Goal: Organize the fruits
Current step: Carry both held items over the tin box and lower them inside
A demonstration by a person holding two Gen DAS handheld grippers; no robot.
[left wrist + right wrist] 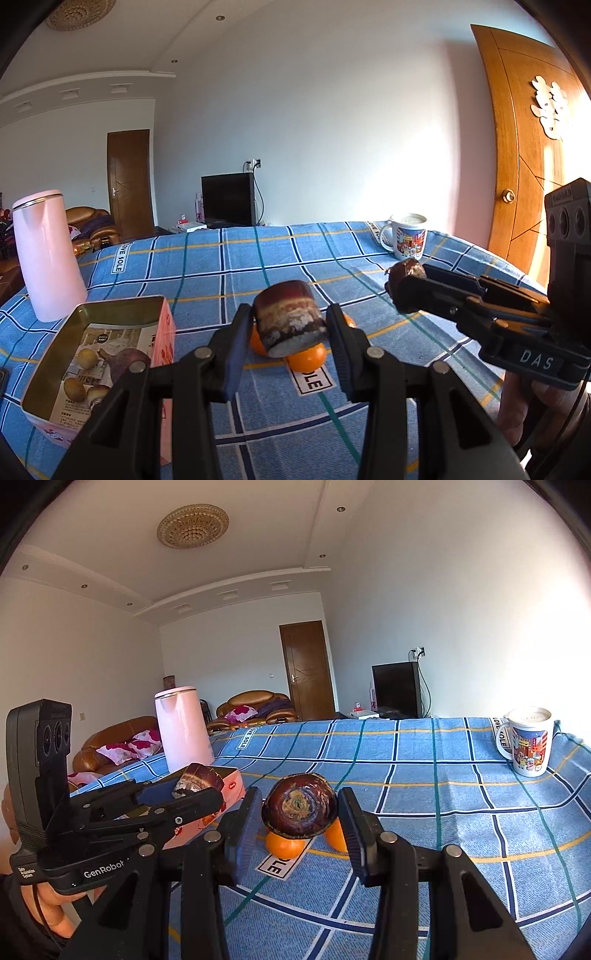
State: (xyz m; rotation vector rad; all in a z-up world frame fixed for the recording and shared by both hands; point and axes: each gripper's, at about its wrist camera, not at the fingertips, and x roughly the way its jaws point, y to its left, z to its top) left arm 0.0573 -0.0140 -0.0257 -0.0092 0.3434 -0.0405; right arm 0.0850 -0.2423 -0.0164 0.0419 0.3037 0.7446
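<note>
My left gripper (pixel 290 328) is shut on a dark red, cut cylindrical piece of fruit (pixel 288 319), held above the blue checked cloth. It also shows in the right wrist view (pixel 199 781) at the left. My right gripper (pixel 300 810) is shut on a round dark purple-brown fruit (pixel 300 805); it shows in the left wrist view (pixel 406 271) at the right. Two small oranges (pixel 306 360) lie on the cloth below the held fruits, also seen in the right wrist view (pixel 284 845). An open pink tin box (pixel 92 354) at the left holds several small fruits.
A tall pink kettle (pixel 48 254) stands at the back left of the table. A printed white mug (pixel 406 236) stands at the far right edge. The blue checked cloth (pixel 258 266) covers the table. A wooden door (pixel 528 155) is at the right.
</note>
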